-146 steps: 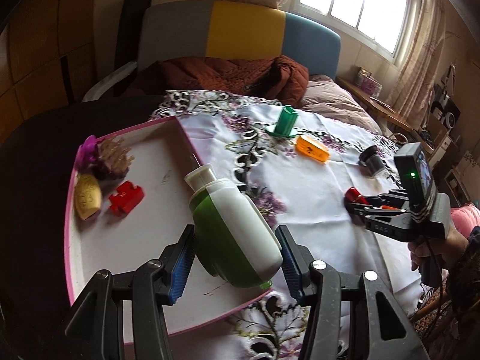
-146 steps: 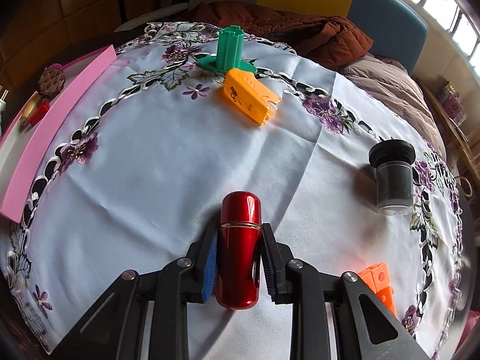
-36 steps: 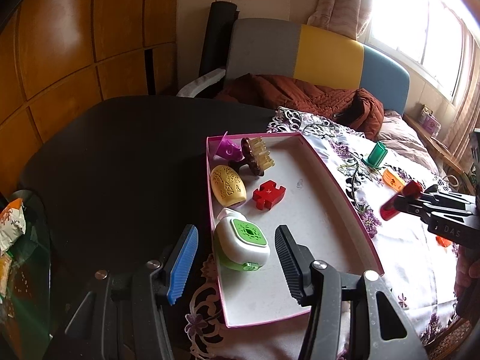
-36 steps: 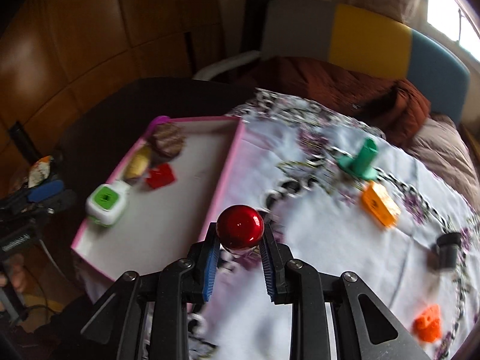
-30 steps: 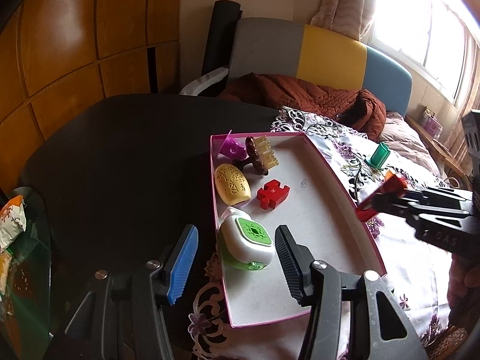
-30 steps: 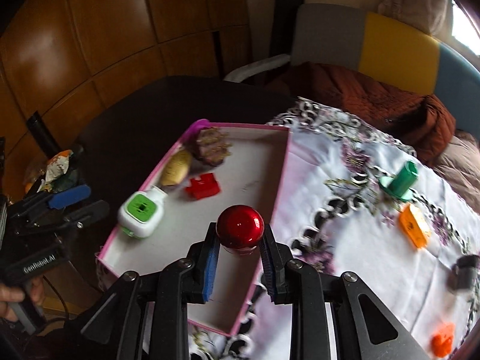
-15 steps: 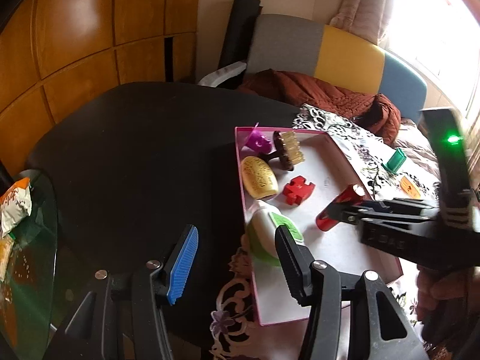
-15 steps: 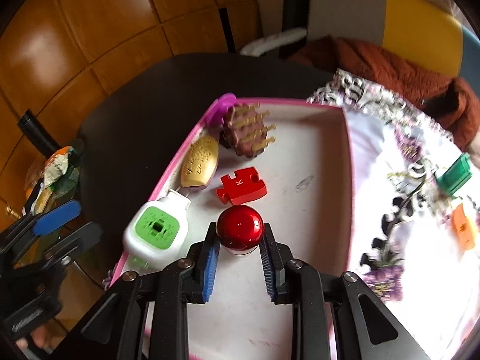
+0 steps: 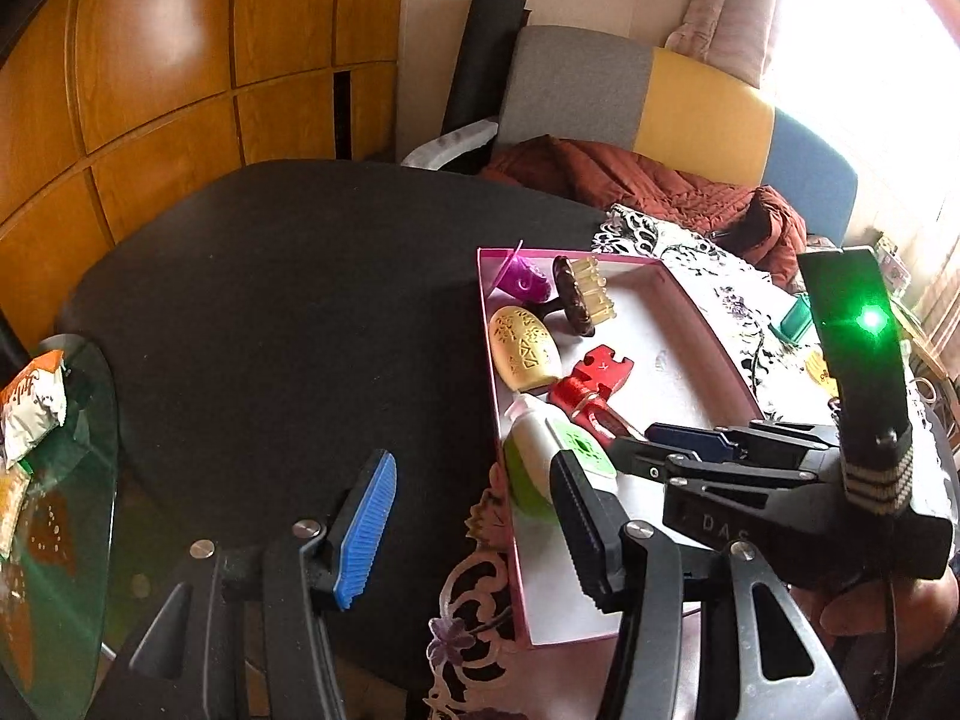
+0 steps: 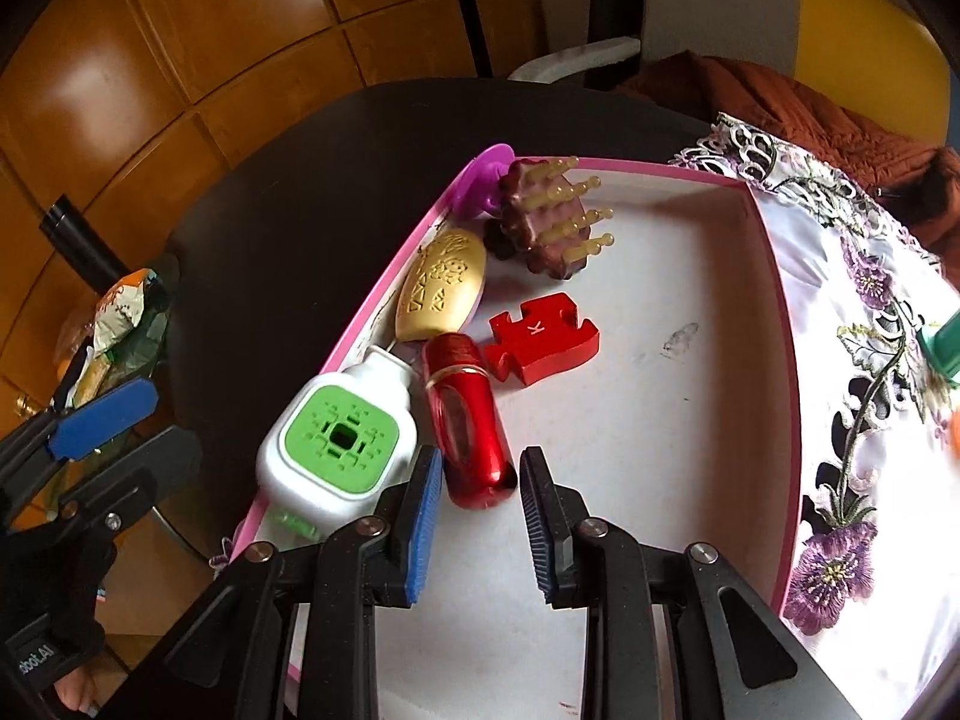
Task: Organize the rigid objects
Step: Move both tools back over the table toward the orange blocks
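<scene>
table (image 9: 270,300) dark, part under floral cloth | pink tray (image 10: 774,276) on its edge | right tool (image 10: 480,504) apart around red bottle (image 10: 468,420), lying in tray beside green-white dispenser (image 10: 339,438) | left tool (image 9: 468,516) apart, empty

From my left tool the window (image 9: 870,60) at the upper right is blown out white, both views bend strongly at their dark corners, and everything stays sharp.

You've got six things in the pink-rimmed white tray (image 10: 774,276): one shiny red metal cylinder (image 10: 468,420), one red wooden puzzle piece (image 10: 540,339), one white-and-green plastic bottle (image 10: 339,438), one yellow oval soap-like block (image 10: 441,285), one brown bristle brush (image 10: 552,222), one purple plastic cup (image 10: 480,183).
</scene>
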`<state>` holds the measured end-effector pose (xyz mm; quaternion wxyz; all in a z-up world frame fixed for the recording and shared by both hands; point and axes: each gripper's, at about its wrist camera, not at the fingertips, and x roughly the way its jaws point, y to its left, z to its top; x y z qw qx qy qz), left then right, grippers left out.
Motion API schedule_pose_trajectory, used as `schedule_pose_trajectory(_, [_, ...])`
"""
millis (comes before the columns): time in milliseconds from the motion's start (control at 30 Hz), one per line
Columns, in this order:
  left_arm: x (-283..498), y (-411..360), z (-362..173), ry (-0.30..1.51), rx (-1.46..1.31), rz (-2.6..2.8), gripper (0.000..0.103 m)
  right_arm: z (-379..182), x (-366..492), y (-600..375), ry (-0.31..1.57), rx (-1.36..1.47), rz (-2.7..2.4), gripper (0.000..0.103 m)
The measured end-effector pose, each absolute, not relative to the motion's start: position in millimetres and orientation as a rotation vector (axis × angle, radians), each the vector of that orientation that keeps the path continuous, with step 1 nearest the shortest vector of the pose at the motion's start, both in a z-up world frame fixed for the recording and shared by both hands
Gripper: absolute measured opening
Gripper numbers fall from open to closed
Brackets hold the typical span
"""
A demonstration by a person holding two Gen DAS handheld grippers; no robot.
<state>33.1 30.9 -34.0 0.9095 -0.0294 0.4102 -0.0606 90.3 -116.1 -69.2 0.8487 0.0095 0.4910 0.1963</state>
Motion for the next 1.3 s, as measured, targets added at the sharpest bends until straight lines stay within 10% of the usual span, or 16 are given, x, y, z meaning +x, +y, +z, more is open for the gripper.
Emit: schedule_pose_trajectory(1300, [25,-64,-15,0.823,0.127,-0.333,0.054,-8,43,-290,0.838,0.111,0.066,0.077])
